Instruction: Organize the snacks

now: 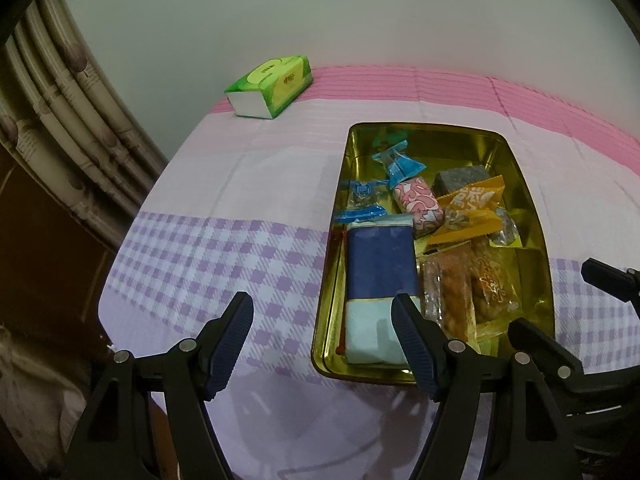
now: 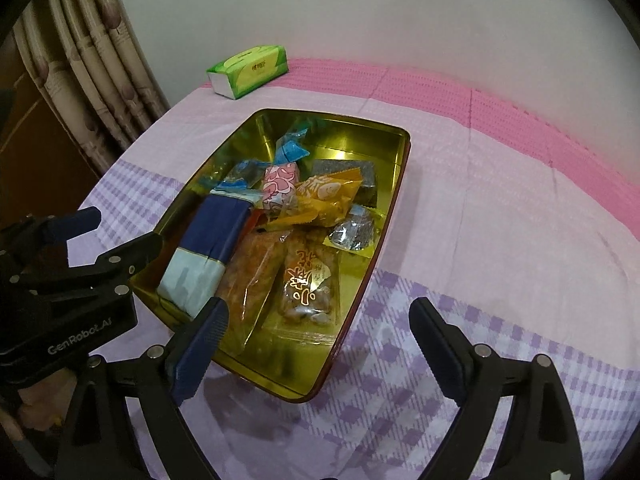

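A gold metal tin (image 1: pixel 536 216) (image 2: pixel 384 232) sits on the cloth-covered table and holds several wrapped snacks. A blue and pale packet (image 1: pixel 378 276) (image 2: pixel 208 248) lies along its left side. Orange clear-wrapped snacks (image 1: pixel 472 288) (image 2: pixel 308 280), a yellow packet (image 1: pixel 468 208) (image 2: pixel 324 196), a pink patterned sweet (image 1: pixel 418 204) (image 2: pixel 280 184), blue candy wrappers (image 1: pixel 396 160) (image 2: pixel 290 148) and a grey block (image 1: pixel 460 178) (image 2: pixel 348 174) fill the rest. My left gripper (image 1: pixel 322 334) is open and empty, above the tin's near left corner. My right gripper (image 2: pixel 320 340) is open and empty, above the tin's near right corner.
A green tissue pack (image 1: pixel 270 86) (image 2: pixel 250 70) lies at the table's far left corner by the wall. A curtain (image 1: pixel 60 120) (image 2: pixel 88 72) hangs on the left. The table is covered with a pink and purple checked cloth (image 1: pixel 224 208) (image 2: pixel 500 216).
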`<state>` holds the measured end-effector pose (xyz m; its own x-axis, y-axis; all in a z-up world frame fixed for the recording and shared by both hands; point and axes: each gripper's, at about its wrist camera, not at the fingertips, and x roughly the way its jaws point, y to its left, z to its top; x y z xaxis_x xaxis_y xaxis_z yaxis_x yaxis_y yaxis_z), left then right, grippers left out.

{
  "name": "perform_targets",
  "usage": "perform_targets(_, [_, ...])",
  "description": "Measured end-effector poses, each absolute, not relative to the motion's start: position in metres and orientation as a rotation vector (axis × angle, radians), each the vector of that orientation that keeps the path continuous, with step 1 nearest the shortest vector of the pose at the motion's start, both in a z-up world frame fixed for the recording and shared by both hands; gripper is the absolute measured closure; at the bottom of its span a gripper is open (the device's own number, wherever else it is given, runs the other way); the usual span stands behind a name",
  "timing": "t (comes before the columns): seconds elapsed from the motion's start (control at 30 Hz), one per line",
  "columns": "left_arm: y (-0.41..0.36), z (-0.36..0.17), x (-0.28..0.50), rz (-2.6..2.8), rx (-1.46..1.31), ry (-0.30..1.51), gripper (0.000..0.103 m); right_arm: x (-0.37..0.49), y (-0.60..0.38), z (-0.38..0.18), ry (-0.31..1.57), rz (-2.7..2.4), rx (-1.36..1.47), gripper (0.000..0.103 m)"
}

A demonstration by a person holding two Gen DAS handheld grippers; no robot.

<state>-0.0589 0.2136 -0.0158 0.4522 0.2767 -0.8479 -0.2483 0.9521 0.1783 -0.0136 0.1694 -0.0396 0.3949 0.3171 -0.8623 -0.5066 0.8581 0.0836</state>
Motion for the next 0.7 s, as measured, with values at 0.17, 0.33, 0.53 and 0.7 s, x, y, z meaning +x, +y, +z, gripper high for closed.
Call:
perform_targets(0.17, [0.2131,-0.0158,-0.0593,0.323,0.028,1.056,0.031,-0.0137,0.1692,-0.0400,1.046,0.532,-0.204,0.012])
perform_targets(0.33, [0.2129,-0.0160,-0.0599,0.319,0.026,1.056,0.031,-0.0132,0.1689,-0.0414,1.055,0.532,-0.199,0.012])
perform_targets(0.53, [0.2124,-0.0159,-0.0597,0.320,0.026,1.058,0.031,-0.0124,0.1685,-0.0425,1.061,0.537,-0.197,0.012])
perform_targets(0.7, [0.2124,-0.0159,-0.0595,0.321,0.025,1.058,0.031,-0.0129,0.1692,-0.0430,1.063,0.542,-0.197,0.012])
